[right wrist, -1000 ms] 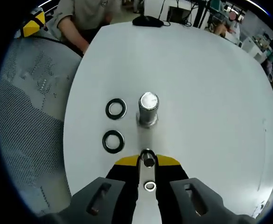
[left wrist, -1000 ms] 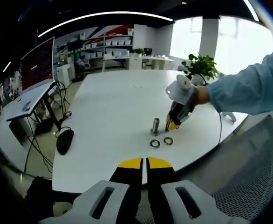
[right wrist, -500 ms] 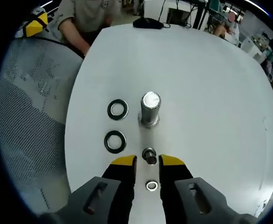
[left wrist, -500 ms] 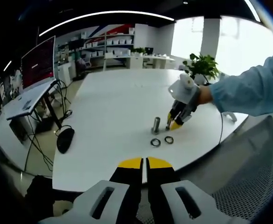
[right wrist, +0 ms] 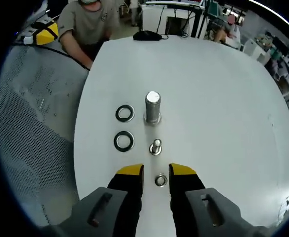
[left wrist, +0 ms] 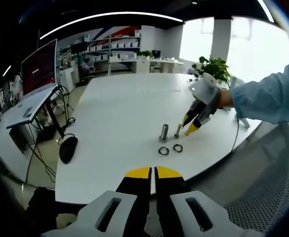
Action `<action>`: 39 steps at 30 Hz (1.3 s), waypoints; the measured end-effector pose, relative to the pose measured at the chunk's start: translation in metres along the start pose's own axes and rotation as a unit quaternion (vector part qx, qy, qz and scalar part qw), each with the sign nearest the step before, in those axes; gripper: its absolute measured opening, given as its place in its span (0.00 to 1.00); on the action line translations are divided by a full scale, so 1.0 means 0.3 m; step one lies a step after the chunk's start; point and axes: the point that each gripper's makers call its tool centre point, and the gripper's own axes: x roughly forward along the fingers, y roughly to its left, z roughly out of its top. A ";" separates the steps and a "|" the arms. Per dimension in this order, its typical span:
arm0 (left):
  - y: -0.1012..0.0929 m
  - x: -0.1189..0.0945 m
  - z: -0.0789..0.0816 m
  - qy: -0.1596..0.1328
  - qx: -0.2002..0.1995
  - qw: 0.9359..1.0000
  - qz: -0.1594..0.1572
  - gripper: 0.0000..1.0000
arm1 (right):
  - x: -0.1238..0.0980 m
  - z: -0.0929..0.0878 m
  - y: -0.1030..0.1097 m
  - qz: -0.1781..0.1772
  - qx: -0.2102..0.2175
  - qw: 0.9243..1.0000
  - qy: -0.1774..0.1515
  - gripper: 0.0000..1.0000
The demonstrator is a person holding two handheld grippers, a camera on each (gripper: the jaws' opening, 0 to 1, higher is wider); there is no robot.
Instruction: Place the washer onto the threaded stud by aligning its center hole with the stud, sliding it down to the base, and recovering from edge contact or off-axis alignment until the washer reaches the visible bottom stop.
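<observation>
Since a second ago the right gripper [right wrist: 155, 171] has let go of the small threaded stud [right wrist: 156, 146] it was clamped around, spread its yellow-tipped jaws and pulled back and up, so that the stud now stands free on the white surface [right wrist: 223, 98], well ahead of the tips. Beyond the small stud, and close to it, rises a larger threaded stud [right wrist: 153, 106], upright on its flanged base. Two dark washers [right wrist: 124, 113] [right wrist: 124, 141] lie flat just beside the studs, apart from each other and not yet on either one. A smaller metal ring [right wrist: 161, 180] lies on the surface between the spread jaws, touched by neither. In the left gripper view the right gripper [left wrist: 189, 124] hangs above the surface near the large stud [left wrist: 163, 133], held by a blue-sleeved arm [left wrist: 270, 96]. Near the bottom of that view the left gripper [left wrist: 153, 174] has its jaws together, holding nothing, over the surface edge. A computer mouse [left wrist: 68, 149] lies on the surface's left edge.
</observation>
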 end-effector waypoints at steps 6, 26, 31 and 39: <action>0.000 0.000 -0.002 0.002 0.000 1.000 0.000 0.00 | -0.027 -0.024 -0.005 -0.011 0.010 1.000 -0.014 0.21; -0.001 0.001 -0.007 0.006 0.001 1.000 0.000 0.00 | 0.038 -0.100 0.000 -0.002 0.063 0.998 -0.008 0.22; -0.001 0.000 -0.008 0.008 0.000 1.000 0.000 0.00 | 0.056 -0.101 0.001 0.002 0.060 0.998 0.000 0.22; -0.001 0.001 -0.010 0.010 0.000 1.000 0.001 0.00 | 0.073 -0.113 -0.008 0.003 0.056 0.998 0.013 0.22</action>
